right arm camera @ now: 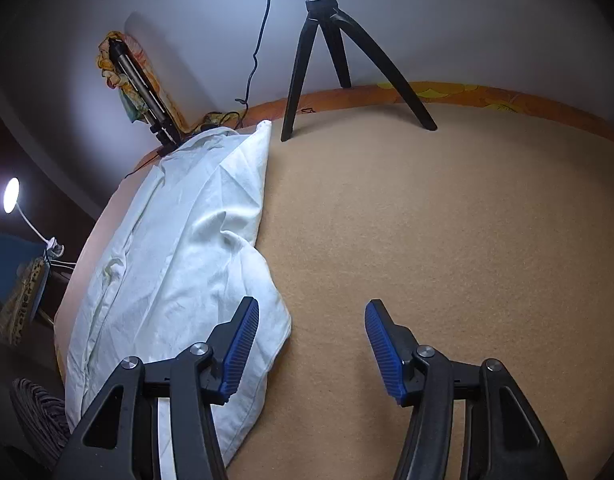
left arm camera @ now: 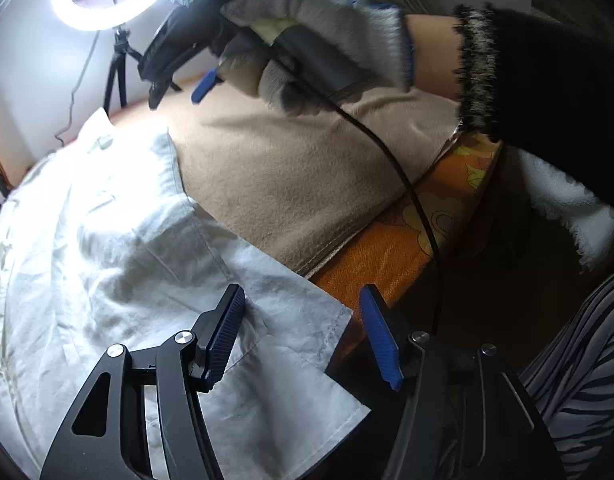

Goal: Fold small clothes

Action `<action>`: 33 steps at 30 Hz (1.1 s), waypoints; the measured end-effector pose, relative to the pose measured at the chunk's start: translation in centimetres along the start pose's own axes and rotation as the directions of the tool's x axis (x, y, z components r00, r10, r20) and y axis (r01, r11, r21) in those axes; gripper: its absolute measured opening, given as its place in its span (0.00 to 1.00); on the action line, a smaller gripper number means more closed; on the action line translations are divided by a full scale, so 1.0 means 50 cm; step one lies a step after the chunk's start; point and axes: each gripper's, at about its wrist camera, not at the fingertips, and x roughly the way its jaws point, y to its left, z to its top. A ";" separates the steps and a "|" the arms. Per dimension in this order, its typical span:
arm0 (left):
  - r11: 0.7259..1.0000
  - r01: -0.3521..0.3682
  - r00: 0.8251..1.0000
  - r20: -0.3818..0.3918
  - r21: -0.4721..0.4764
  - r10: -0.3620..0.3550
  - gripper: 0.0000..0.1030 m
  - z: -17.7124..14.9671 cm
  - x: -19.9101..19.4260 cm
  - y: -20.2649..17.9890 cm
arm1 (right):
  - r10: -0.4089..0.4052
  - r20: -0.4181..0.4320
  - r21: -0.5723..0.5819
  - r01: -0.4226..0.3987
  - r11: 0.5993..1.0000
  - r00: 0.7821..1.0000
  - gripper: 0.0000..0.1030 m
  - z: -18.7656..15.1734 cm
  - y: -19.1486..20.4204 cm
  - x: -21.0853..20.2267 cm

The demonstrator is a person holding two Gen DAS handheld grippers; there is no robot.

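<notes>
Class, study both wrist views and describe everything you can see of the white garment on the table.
The white cotton-looking garment is thin, creased woven cloth with stitched seams and hems. It lies loosely folded lengthwise, rumpled rather than flat, on the tan felt-like cover, along its left side in the right wrist view. One hemmed corner reaches the near table edge. Neither gripper grips it.

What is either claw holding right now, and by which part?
Nothing. The left claw stands open over a corner of the crumpled white cloth garment; the right claw is open over the tan blanket, beside the garment.
</notes>
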 end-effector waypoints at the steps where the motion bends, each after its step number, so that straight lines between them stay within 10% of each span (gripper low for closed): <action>1: 1.000 0.003 1.000 0.012 -0.008 -0.003 0.57 -0.004 -0.002 0.003 | 0.006 0.002 0.000 -0.006 1.000 1.000 0.56 0.003 0.001 0.003; 9: 0.990 0.059 0.997 0.062 -0.125 -0.051 0.07 -0.014 -0.014 0.066 | 0.051 -0.002 0.016 -0.051 0.999 0.999 0.57 0.009 0.010 0.043; 18: 0.929 0.184 0.980 0.128 -0.321 -0.150 0.04 -0.027 -0.084 0.140 | 0.111 -0.031 0.015 -0.111 0.994 0.993 0.57 -0.009 0.032 0.080; 25: 0.917 0.201 0.977 0.143 -0.344 -0.160 0.02 -0.027 -0.080 0.127 | 0.066 -0.079 -0.035 -0.069 0.997 0.995 0.08 -0.006 0.080 0.089; 33: 0.910 0.207 0.973 0.172 -0.360 -0.153 0.03 -0.036 -0.093 0.113 | -0.041 -0.085 -0.089 0.034 0.995 0.995 0.04 0.010 0.128 0.077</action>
